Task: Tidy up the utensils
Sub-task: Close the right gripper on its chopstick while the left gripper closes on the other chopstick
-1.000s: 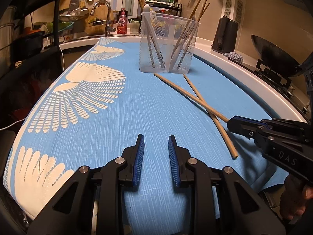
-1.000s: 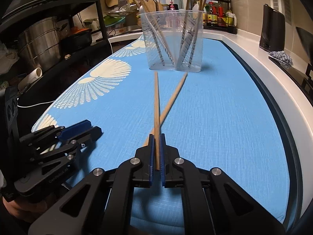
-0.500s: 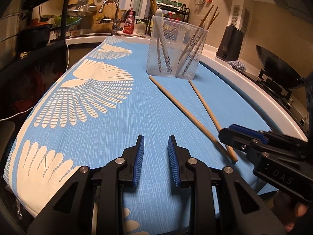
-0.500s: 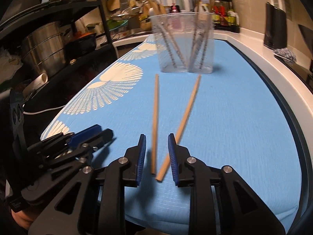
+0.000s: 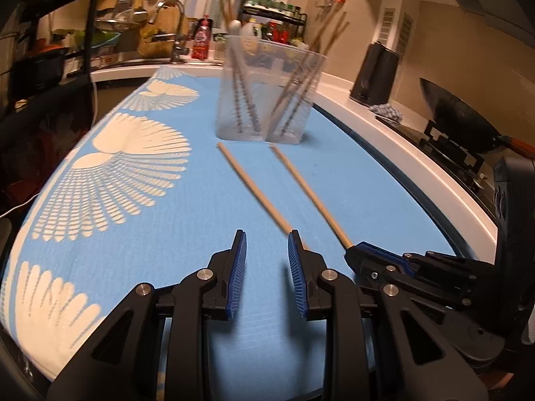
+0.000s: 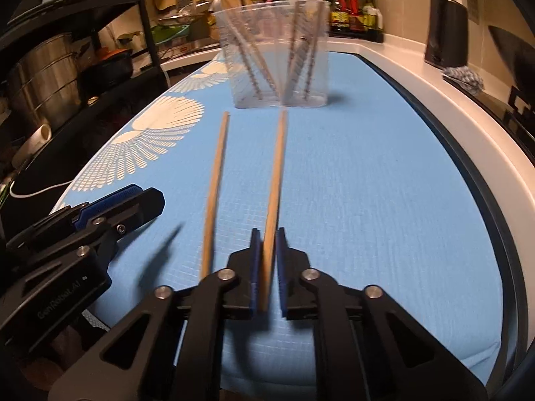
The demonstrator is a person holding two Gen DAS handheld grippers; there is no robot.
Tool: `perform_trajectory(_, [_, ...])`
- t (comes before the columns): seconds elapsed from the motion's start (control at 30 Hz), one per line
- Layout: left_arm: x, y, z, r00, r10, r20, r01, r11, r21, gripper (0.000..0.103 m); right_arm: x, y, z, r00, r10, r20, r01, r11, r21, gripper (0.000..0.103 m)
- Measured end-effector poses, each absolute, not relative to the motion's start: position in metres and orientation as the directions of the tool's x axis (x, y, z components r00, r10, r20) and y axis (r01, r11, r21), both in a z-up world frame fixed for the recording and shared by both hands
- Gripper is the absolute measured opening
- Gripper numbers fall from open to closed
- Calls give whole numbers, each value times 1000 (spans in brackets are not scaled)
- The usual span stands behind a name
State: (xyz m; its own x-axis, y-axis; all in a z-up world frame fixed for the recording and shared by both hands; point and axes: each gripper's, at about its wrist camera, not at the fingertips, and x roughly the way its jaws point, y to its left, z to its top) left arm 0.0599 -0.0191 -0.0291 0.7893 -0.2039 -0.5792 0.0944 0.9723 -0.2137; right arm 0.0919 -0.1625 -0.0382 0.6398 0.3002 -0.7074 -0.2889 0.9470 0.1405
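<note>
Two wooden chopsticks lie side by side on the blue cloth (image 6: 367,167), pointing at a clear holder (image 6: 274,56) that has several chopsticks in it. My right gripper (image 6: 267,234) is closing its jaws on the near end of the right chopstick (image 6: 277,173), and the pads press on it. The left chopstick (image 6: 215,183) lies free beside it. My left gripper (image 5: 267,260) hovers low over the cloth with its jaws opening and nothing between them. The left chopstick (image 5: 254,193) ends just behind its right fingertip. The right gripper (image 5: 354,254) shows at the end of the right chopstick (image 5: 311,197), in front of the holder (image 5: 267,93).
A black rack with steel pots (image 6: 43,77) stands to the left of the table. A white counter (image 5: 418,167) runs along the right, with a black kettle (image 5: 374,77) and a wok (image 5: 468,123) on a stove. A sink tap (image 5: 174,30) is behind the holder.
The right gripper let go of the left chopstick, opened, shifted right and shut on the right chopstick. The crossed chopsticks now lie parallel. The left gripper moved closer to the left chopstick.
</note>
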Motion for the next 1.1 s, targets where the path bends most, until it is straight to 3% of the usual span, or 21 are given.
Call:
perform_trajectory(0.07, [69,-31,-32,760,-235,-606,118,967,-226,38,91,-172,-39,647,287,-706,-266,953,144,7])
perform_trajectory(0.33, [75,-60,-44,731,-130,-670,95,992,-88,38,86,-189,-42,659,275,-700,-253,957,138,7])
perform_trajectory(0.47, [71,-53,-42,727,-102,-679,76,995,-67,13,86,-189,-43,660,286,-695,-259,955,147,7])
perform_trajectory(0.67, [58,-23,-45,749,-63,-659,32,998,-60,8,82,-189,-42,666,282,-690,-257,956,142,7])
perform_trajectory(0.87, [42,-3,-47,791,-66,-608,38,998,-59,9,79,-190,-43,674,272,-687,-243,960,142,8])
perform_trajectory(1.1, [38,-8,-51,816,-53,-576,21,998,-61,23,79,-187,-44,681,265,-683,-244,961,130,8])
